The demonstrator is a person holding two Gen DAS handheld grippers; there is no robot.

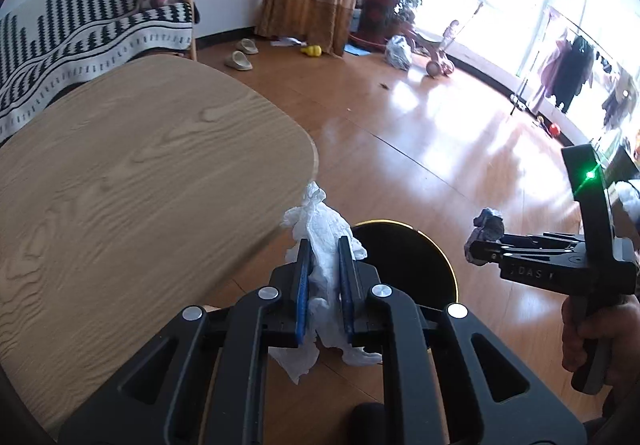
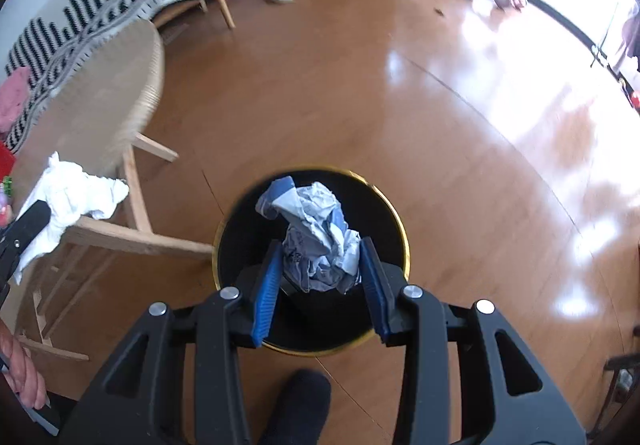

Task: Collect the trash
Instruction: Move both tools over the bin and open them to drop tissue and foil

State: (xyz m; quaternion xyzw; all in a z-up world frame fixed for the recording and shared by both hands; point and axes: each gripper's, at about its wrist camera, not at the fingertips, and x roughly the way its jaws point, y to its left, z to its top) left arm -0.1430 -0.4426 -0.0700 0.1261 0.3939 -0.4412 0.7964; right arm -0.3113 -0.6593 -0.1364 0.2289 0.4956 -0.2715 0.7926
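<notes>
My left gripper (image 1: pixel 325 245) is shut on a crumpled white tissue (image 1: pixel 320 229), held beside the table corner and just left of the black bin (image 1: pixel 404 265) with a gold rim. The tissue also shows in the right wrist view (image 2: pixel 76 193). My right gripper (image 2: pixel 320 249) is shut on a crumpled blue-and-white paper ball (image 2: pixel 316 229) and holds it directly above the open bin (image 2: pixel 312 341). In the left wrist view the right gripper (image 1: pixel 478 245) holds that paper (image 1: pixel 488 225) over the bin's right side.
A light wooden table (image 1: pixel 140 165) fills the left side; its legs (image 2: pixel 136 189) stand next to the bin. A sofa with a black-and-white throw (image 1: pixel 80 33) is behind. Slippers (image 1: pixel 240 59), a toy tricycle (image 1: pixel 436 53) and a clothes rack (image 1: pixel 568 65) stand on the wooden floor.
</notes>
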